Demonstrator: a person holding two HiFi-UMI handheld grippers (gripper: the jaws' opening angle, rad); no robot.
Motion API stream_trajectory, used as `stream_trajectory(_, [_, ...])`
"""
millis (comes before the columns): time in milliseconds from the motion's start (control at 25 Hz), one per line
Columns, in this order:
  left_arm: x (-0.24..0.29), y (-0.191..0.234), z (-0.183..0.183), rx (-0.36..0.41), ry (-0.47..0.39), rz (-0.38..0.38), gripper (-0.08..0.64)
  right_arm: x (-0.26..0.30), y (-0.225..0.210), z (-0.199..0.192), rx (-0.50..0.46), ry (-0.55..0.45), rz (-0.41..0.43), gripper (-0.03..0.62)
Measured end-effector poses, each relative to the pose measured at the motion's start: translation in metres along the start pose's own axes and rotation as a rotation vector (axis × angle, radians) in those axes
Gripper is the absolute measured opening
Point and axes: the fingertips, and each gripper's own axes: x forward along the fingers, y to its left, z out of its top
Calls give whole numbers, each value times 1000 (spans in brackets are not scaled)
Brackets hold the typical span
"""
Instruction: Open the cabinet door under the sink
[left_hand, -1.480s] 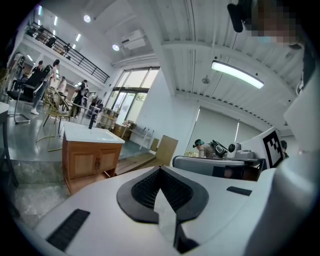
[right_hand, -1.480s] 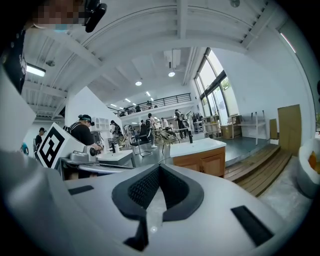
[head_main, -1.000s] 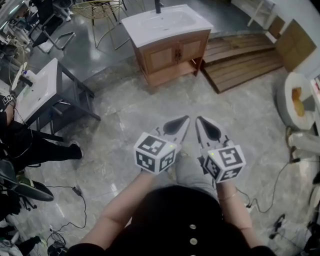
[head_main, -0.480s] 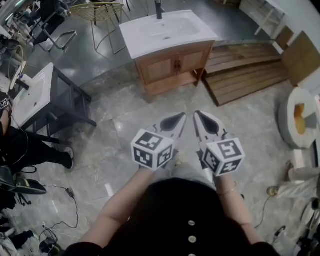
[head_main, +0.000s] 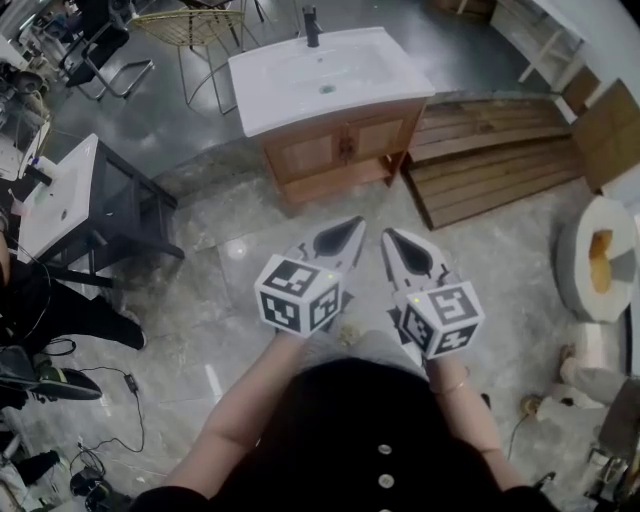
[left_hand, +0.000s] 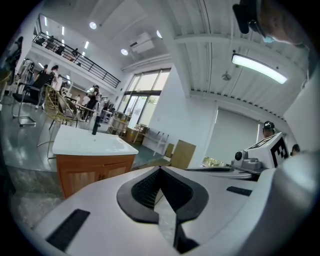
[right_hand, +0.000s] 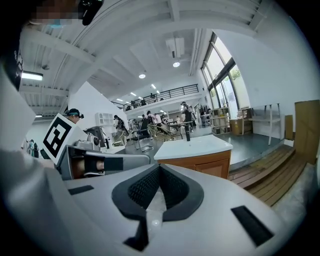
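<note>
A wooden vanity cabinet (head_main: 335, 150) with a white sink top (head_main: 325, 75) and a black tap stands ahead on the floor; its two doors (head_main: 345, 148) are closed. It also shows in the left gripper view as the cabinet (left_hand: 87, 172) and in the right gripper view as the cabinet (right_hand: 202, 162). My left gripper (head_main: 358, 222) and right gripper (head_main: 386, 236) are held side by side in front of me, short of the cabinet. Both are shut with nothing between their jaws.
A dark-framed stand with a white basin (head_main: 65, 195) is at the left. Wooden pallets (head_main: 490, 165) lie right of the cabinet, a round white object (head_main: 595, 255) further right. Cables (head_main: 110, 400) trail on the marble floor at lower left. Chairs (head_main: 195, 30) stand behind.
The cabinet has come closer and lower in the head view as I walk toward it. Both grippers stay shut and side by side.
</note>
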Motion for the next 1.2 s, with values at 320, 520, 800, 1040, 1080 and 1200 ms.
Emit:
stream_trajectory(320, [26, 17, -3, -8, 48, 22, 6, 25, -25, -3, 39, 15, 15, 2])
stream_trajectory(520, [44, 39, -5, -25, 73, 23, 6, 49, -40, -3, 51, 31, 13, 2])
stream_trajectory(800, [80, 77, 11, -29, 103, 16, 6, 100, -61, 8, 49, 61, 27, 2])
stream_trajectory(1040, [117, 118, 31, -52, 119, 8, 6, 152, -84, 23, 59, 81, 41, 2])
stream_trajectory(1080, [122, 124, 32, -55, 125, 5, 6, 160, -88, 25, 65, 85, 36, 2])
stream_trajectory(1200, [136, 139, 36, -59, 144, -8, 6, 181, -97, 32, 80, 91, 12, 2])
